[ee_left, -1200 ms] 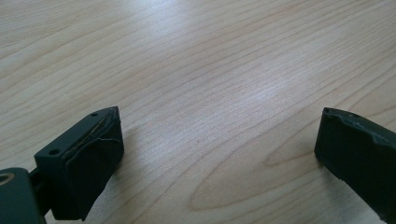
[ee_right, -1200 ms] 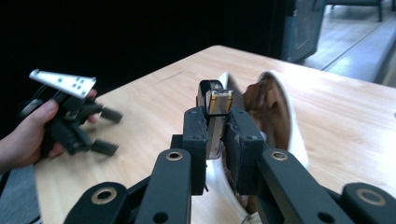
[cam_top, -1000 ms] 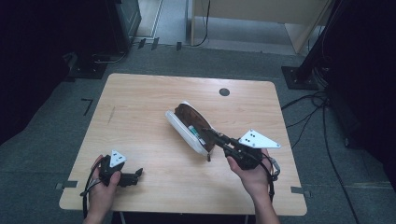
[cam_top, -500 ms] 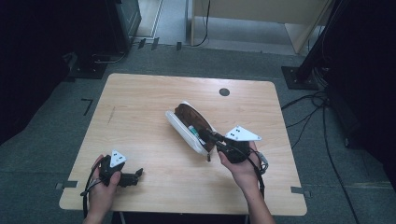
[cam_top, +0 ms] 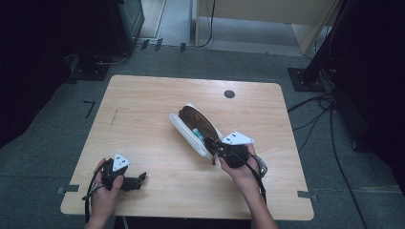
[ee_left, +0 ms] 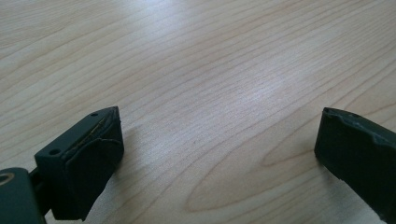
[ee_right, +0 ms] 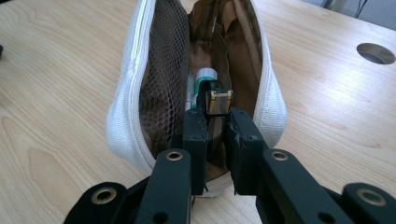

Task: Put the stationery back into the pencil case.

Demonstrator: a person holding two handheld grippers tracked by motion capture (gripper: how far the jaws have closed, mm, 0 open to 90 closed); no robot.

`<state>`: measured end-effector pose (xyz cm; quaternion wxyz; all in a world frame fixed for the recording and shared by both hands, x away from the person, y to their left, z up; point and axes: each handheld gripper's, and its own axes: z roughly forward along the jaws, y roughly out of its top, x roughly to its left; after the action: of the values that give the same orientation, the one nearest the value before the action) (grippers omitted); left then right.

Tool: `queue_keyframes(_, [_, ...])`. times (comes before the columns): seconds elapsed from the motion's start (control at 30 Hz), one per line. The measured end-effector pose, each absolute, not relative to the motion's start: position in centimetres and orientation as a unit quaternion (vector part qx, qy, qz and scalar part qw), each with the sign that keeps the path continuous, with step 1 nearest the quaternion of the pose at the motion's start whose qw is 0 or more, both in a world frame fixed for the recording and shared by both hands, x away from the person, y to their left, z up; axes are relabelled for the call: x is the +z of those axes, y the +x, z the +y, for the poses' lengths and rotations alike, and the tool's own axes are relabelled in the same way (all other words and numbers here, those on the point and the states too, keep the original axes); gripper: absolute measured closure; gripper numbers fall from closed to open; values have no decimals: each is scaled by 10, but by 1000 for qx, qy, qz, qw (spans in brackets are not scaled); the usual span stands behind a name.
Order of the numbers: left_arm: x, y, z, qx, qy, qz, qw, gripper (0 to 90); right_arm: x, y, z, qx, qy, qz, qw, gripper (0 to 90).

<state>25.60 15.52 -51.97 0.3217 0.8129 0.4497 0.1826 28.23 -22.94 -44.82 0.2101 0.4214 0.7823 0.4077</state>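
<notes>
I hold small black metal-capped item (ee_right: 218, 103) in right gripper (ee_right: 217, 122), jaws clamped, at open white zippered pouch (ee_right: 126, 88); snag on mesh risks drop. Left gripper (ee_left: 219, 154) jaws wide, empty.

Black tongs (cam_top: 216, 144) — brass-ringed screw holes, grey three-cornered plates, trailing black cables.

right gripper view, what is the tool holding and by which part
The right tool is shut on a small dark item with a metal-edged end, gripped by its lower part, over the open white pouch. What the item is cannot be told.
</notes>
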Motion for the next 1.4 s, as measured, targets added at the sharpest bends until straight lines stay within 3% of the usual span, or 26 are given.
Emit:
queue_keyframes(0.63, [-520, 256, 155, 182, 813, 450, 322, 15, -456, 307, -211, 400, 424, 786, 206, 780])
queue_keyframes(1.4, [-520, 256, 155, 182, 813, 450, 322, 15, -470, 310, -205, 380, 438, 793, 189, 782])
